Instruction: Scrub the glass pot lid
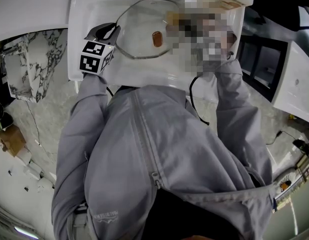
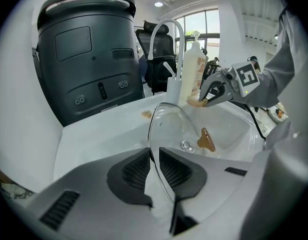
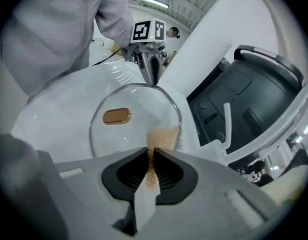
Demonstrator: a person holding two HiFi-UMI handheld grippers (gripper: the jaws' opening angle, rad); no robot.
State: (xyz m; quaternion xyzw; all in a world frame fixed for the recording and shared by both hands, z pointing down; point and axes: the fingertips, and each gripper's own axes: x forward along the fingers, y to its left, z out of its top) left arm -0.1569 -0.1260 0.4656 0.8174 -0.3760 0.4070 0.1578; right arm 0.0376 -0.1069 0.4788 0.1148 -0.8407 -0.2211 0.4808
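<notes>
In the lower centre of the left gripper view, the left gripper (image 2: pixel 154 156) has its jaws pinched narrow on the rim of the glass pot lid (image 2: pixel 172 126). The lid stands on edge, tilted, over the white sink (image 2: pixel 109 129), its brown knob (image 2: pixel 205 140) toward the frame's right.

In the right gripper view, the right gripper (image 3: pixel 153 156) is clamped on a thin brown scouring pad (image 3: pixel 161 136). The pad's free end pokes toward the lid's rim at mid-frame. Seen from the left gripper view, right of centre, the pad looks just beside the lid's top edge and off the glass.

Farther back, at upper centre, stand a soap bottle (image 2: pixel 193 69) and the faucet (image 2: pixel 166 39), with a dark grey bin (image 2: pixel 86 59) at upper left.

Scrubbing appears to be the step in hand, with the pad off the glass. The next move calls for laying the pad flat on the glass and rubbing, while the left grip stops the rim slipping or turning.
</notes>
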